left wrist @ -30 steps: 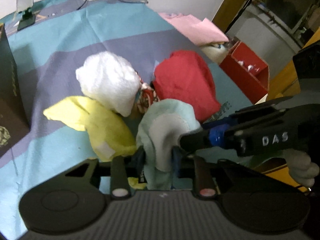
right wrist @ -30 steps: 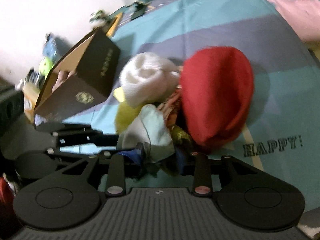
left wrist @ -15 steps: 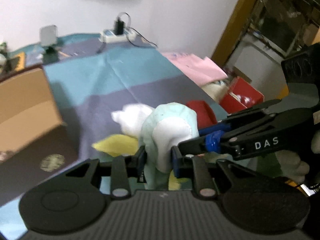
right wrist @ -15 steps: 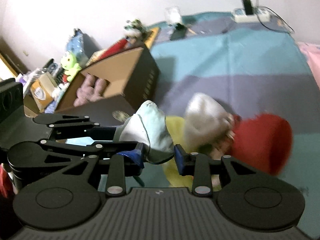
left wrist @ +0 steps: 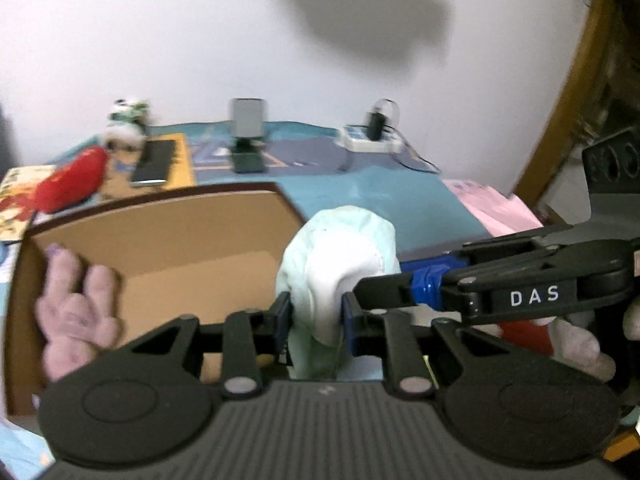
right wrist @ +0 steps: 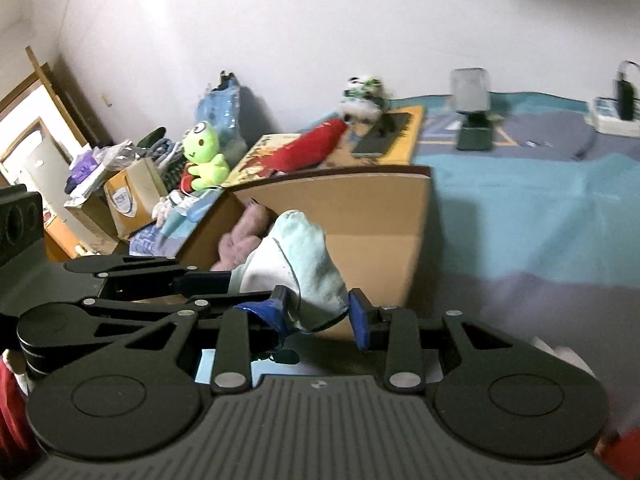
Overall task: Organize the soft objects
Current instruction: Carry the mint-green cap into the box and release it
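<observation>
Teal and purple striped cloth covers the bed [right wrist: 532, 208], the surface that carries everything here. A brown cardboard box [left wrist: 168, 240] stands open on it near its left edge, inner walls tan, rim dark. A pink plush toy [left wrist: 76, 320] lies inside the box against its left wall.

The task item, a pale mint soft toy [left wrist: 340, 272] with a white patch, is held in the air over the cloth, just beside the right wall of the box and level with its rim. Both tools grip it. The left gripper [left wrist: 316, 320] has its jaws clamped on the toy's lower part, blue pads pressing in from either side. The right gripper [right wrist: 320, 312] is likewise clamped on the toy; in the left wrist view its fingers [left wrist: 384, 284] reach in from the right and meet the white patch.

Along the far edge of the bed, by the wall, stand a red plush [right wrist: 312, 148], a green frog plush [right wrist: 202, 156] off the left side, a small white and green figure [left wrist: 126, 120], a dark phone [left wrist: 154, 162], a small mirror on a stand [left wrist: 247, 132] and a white power strip [left wrist: 370, 142] with a plug and cable. Pink fabric [left wrist: 496, 208] lies at the right edge. Motion blur softens the box and the pink plush.
</observation>
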Available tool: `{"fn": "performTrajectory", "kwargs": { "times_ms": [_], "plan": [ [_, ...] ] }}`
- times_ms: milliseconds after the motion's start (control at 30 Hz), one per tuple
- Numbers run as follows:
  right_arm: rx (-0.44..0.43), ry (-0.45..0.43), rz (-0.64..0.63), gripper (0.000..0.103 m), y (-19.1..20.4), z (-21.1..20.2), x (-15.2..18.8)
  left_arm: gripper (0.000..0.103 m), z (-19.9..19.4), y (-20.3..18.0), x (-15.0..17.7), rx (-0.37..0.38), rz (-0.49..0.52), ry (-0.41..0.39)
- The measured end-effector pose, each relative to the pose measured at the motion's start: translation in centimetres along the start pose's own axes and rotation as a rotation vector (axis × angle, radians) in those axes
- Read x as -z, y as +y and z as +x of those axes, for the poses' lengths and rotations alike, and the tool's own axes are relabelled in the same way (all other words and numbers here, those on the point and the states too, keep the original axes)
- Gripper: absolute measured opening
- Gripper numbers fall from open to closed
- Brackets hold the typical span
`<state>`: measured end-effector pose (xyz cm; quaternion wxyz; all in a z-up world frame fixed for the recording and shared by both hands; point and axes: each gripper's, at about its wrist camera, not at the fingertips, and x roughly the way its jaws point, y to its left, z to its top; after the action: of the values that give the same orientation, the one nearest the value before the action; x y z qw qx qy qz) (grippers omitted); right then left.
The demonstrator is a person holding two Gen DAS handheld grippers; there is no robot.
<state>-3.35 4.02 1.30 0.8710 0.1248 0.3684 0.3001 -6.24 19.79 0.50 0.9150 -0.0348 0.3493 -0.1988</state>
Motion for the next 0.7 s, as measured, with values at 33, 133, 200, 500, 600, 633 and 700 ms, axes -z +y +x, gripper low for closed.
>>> {"fn": "performTrajectory", "kwargs": {
  "times_ms": [33,133,200,500,600,633,700],
  "plan": [
    [-0.008,0.000,-0.007,0.016,0.3,1.1,-0.6,0.018,0.1,1.2,-0.3,-0.013,-0.011,-0.003],
    [-0.020,0.002,-0.011,0.016,1.0,3.7,-1.8,0.018,0.9,4.2,-1.0,-0.041,-0.044,0.003],
    [-0.021,0.005,-0.004,0.016,1.5,5.5,-2.6,0.018,1.6,6.0,-1.4,-0.062,-0.059,0.010],
    [0.018,0.027,0.048,0.018,2.5,12.9,-4.3,0.018,5.2,13.2,-2.1,-0.139,-0.130,0.082],
    [0.059,0.036,0.064,0.018,2.6,14.9,-4.3,0.023,6.5,15.0,-1.8,-0.168,-0.148,0.117],
    [0.076,0.042,0.065,0.018,2.6,15.5,-4.4,0.023,7.0,15.5,-1.7,-0.174,-0.158,0.133],
    [0.114,0.044,0.060,0.018,2.8,16.2,-4.4,0.030,7.5,16.3,-1.4,-0.174,-0.172,0.146]
  ]
}}
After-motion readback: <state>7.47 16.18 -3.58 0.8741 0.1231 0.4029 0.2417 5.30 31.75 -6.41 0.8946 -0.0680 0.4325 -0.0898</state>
